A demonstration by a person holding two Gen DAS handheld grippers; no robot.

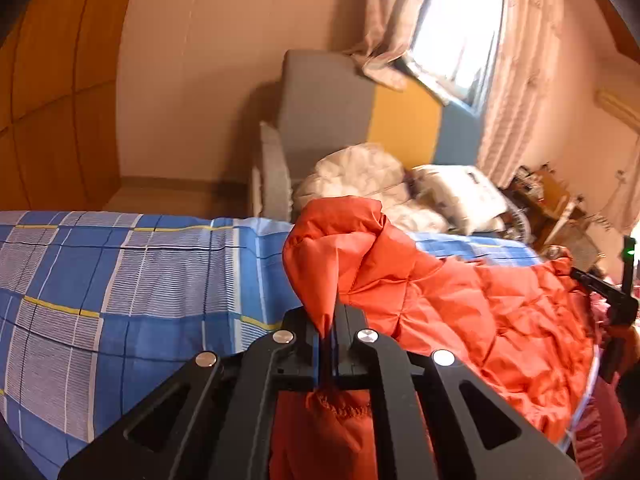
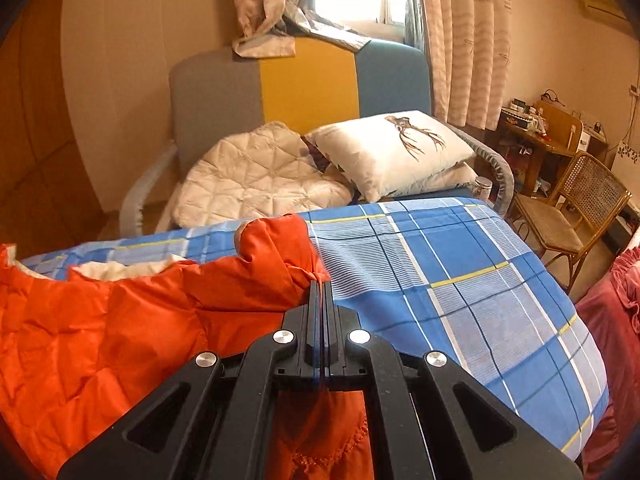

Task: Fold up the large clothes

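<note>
An orange quilted jacket [image 1: 460, 304] lies across a bed with a blue plaid sheet [image 1: 120, 280]. My left gripper [image 1: 330, 320] is shut on a bunched part of the jacket, and the fabric stands up in a hump just past the fingertips. In the right wrist view the jacket [image 2: 120, 320] spreads to the left with its cream lining showing. My right gripper [image 2: 320, 288] is shut on another edge of the jacket, with orange fabric hanging below the jaws. The right gripper's body shows at the right edge of the left wrist view [image 1: 608, 292].
A grey, yellow and blue armchair [image 2: 308, 80] stands past the bed with a cream quilt [image 2: 256, 176] and a white pillow [image 2: 392, 148]. A wicker chair [image 2: 572, 216] and a cluttered desk [image 2: 536, 128] stand at the right. A dark red cloth [image 2: 612, 320] lies beside the bed.
</note>
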